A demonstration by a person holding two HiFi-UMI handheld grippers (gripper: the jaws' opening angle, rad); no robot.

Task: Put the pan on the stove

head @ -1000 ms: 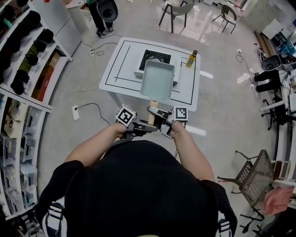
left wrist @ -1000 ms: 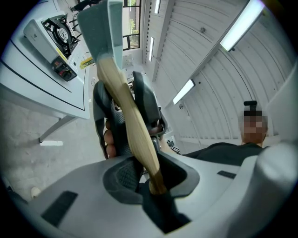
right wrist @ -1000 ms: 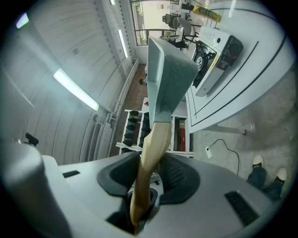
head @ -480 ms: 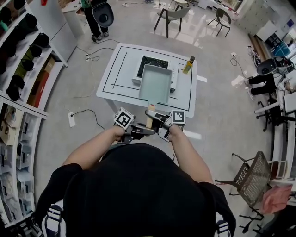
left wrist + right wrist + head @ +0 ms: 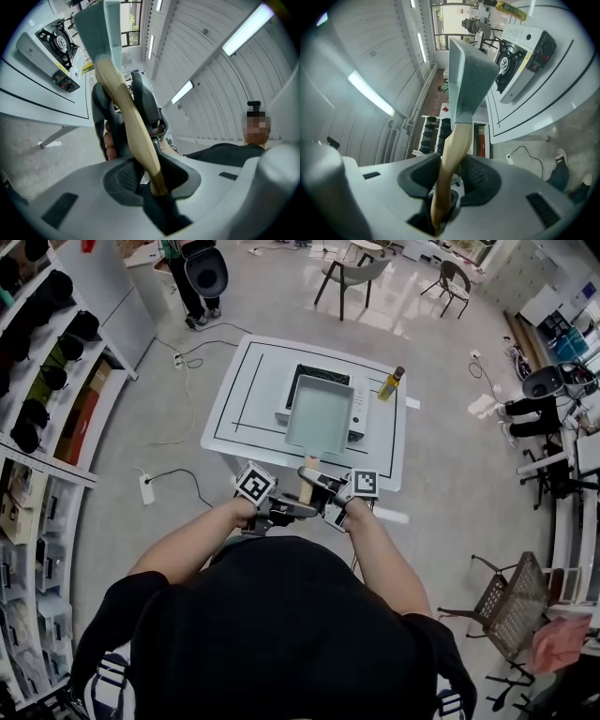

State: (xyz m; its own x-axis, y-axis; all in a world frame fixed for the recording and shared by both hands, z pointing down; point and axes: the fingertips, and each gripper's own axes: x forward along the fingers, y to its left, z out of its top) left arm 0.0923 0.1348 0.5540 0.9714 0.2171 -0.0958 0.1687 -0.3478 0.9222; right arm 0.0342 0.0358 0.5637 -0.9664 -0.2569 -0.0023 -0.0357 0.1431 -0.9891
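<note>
A pale green rectangular pan (image 5: 320,415) with a wooden handle (image 5: 307,480) hangs over the white portable stove (image 5: 357,401) on the white table (image 5: 242,390) and hides most of the burner. Both grippers are shut on the handle. My left gripper (image 5: 291,508) holds its near end and my right gripper (image 5: 317,487) grips a little farther along. In the left gripper view the handle (image 5: 125,108) runs from the left gripper (image 5: 146,174) up to the pan (image 5: 96,28), with the stove (image 5: 49,47) beyond. In the right gripper view the right gripper (image 5: 451,180) clamps the handle (image 5: 453,150) below the pan (image 5: 469,77).
A yellow oil bottle (image 5: 390,383) stands on the table right of the stove. Black lines mark a rectangle on the tabletop. Shelving (image 5: 42,409) runs along the left. Chairs (image 5: 349,276) and a standing person (image 5: 192,277) are beyond the table, and cables (image 5: 178,474) lie on the floor.
The pan has moved forward over the stove and now covers more of the burner. Both grippers have kept their hold on the handle.
</note>
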